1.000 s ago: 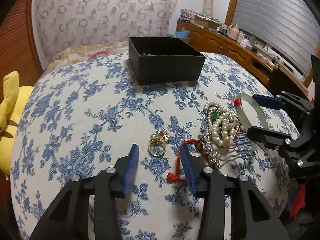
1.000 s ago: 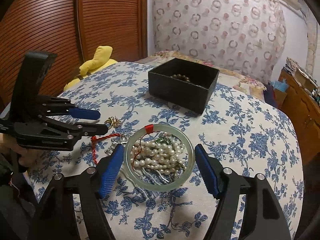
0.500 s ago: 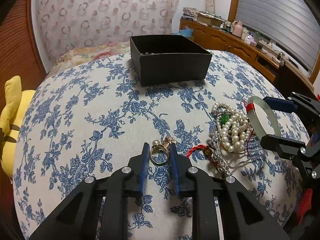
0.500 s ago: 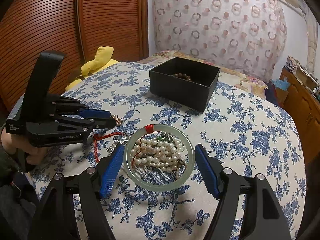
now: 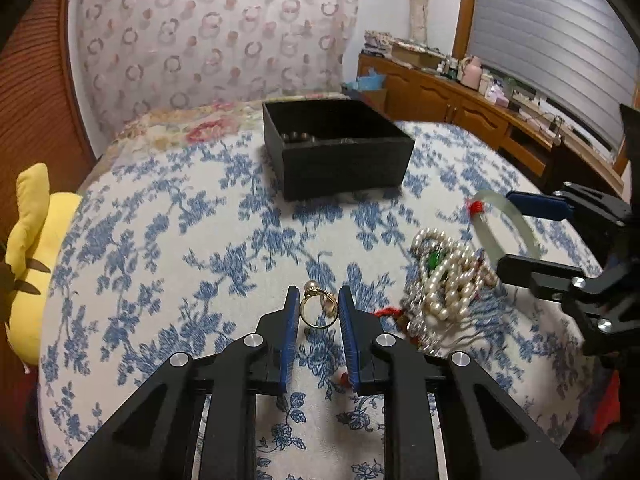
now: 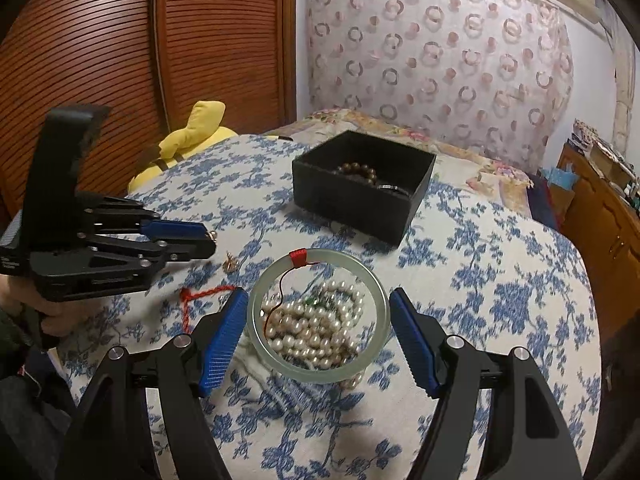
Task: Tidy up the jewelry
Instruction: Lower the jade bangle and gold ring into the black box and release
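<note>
You worked over a bed [image 5: 168, 240] covered in a white cloth with blue flowers, and the black box [image 5: 340, 160] stood open on it toward the far side. Brown beads [image 6: 358, 170] and a dark ring lay inside the box. Behind the box hung a pale curtain [image 5: 216, 28] printed with pink rings. To the box's left was a slatted wooden door [image 6: 120, 40], with a yellow plush [image 5: 28, 248] at the bed's edge below it. To the box's right ran a wooden cabinet [image 5: 448, 100] crowded with small things, under a grey blind [image 5: 552, 24].

Your left gripper [image 5: 319, 312] pinched a gold ring [image 5: 318, 310] with a pearl, its blue pads closed on the band on either side, on the near side of the box. Your right gripper [image 6: 318, 328] had its jaws spread wide, one pad each side of a pale green bangle [image 6: 318, 316] and neither touching it. The bangle lay on the cloth nearer you than the box, a red thread wrapped on its far edge. A heap of pearls [image 6: 316, 328] sat inside it. A red cord [image 6: 200, 296] trailed on the cloth to the bangle's left.
</note>
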Tool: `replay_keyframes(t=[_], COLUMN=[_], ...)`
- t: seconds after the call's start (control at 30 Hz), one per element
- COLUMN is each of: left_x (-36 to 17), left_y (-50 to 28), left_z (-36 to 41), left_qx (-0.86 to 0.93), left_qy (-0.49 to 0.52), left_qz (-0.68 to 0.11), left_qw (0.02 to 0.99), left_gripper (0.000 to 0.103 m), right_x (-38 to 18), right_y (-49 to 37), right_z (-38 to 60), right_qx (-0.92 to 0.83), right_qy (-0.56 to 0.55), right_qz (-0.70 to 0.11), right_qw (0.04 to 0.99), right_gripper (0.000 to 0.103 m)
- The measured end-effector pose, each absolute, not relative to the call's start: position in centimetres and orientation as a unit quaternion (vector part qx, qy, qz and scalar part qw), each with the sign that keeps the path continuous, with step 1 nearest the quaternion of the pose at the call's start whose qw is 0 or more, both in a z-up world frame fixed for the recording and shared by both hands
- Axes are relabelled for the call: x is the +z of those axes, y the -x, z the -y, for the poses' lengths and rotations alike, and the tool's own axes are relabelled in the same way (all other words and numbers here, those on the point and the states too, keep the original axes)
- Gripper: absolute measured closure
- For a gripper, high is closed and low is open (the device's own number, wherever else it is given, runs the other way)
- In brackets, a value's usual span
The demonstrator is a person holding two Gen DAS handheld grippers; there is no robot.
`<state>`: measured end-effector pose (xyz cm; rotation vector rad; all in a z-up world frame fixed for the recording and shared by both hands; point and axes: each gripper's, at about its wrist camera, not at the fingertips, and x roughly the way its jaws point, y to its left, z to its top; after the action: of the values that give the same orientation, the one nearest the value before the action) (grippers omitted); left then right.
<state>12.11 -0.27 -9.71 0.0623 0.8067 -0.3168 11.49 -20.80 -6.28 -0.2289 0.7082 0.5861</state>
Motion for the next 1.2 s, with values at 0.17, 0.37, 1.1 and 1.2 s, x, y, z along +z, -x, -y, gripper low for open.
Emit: replay_keyframes(t=[0.17,0.37,1.1,1.2], left_x=[-7.8,-6.3,-4.8,-4.7], left_y=[-12.4,-13.8,-22.1,-22.9], left_z=[0.0,-0.3,-1.2,-1.0], left_qx=[-0.154,-0.152,-0.151,-0.154], left_qy=[-0.022,-0.011,0.007,0.005], left_qz=[-0.369,-0.353,-0.359,-0.358], left_qw=[0.916,0.923,0.921,0.921], left_gripper=[0.084,0.084,0.084,0.084], right_x=[-5.4,-4.3,-6.2,-6.6], right_y=[-13.5,-17.1,-28.4,-28.6], right_z=[20.7,20.4,17.6,17.7], right_qx=[0.282,0.281,0.302,0.303], right_qy=[0.111,0.113,0.105,0.103], right_qz=[-0.335,-0.322,-0.346,-0.351], right_qw=[0.892,0.897,0.882,0.880], right_gripper=[0.029,0.029,0.028,0.028])
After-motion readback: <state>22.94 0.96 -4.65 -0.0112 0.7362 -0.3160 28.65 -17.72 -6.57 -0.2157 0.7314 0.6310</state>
